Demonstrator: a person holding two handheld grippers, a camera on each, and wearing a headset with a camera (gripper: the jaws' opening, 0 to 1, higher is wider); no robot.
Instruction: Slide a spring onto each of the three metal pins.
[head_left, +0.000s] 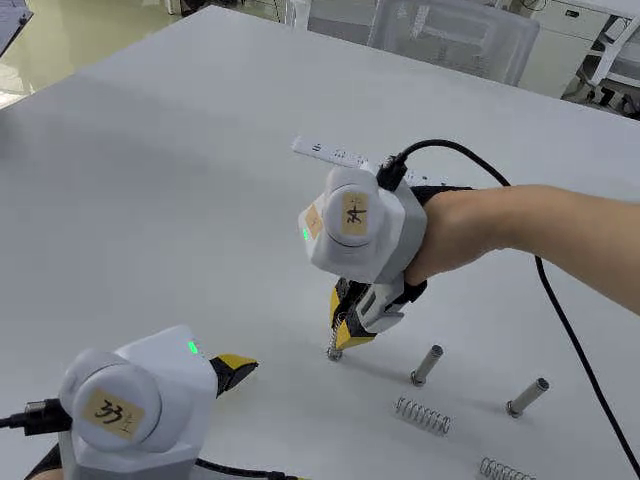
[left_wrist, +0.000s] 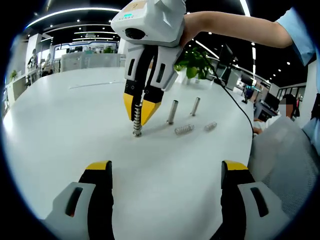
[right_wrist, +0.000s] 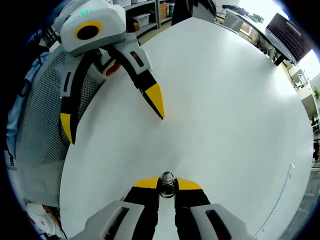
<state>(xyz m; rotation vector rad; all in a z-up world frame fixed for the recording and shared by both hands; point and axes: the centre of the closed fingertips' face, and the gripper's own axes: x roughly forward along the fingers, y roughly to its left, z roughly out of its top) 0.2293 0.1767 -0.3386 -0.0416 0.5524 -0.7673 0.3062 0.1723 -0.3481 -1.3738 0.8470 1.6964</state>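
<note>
My right gripper points straight down at the table, shut on a spring that sits over an upright metal pin; in the right gripper view the spring shows end-on between the yellow tips. Two bare pins stand to the right. Two loose springs lie in front of them. My left gripper hovers low at the near left, open, with nothing between its fingers.
A white ruler lies on the white table behind the right gripper. A black cable trails from the right gripper across the table's right side. Chairs and desks stand beyond the far edge.
</note>
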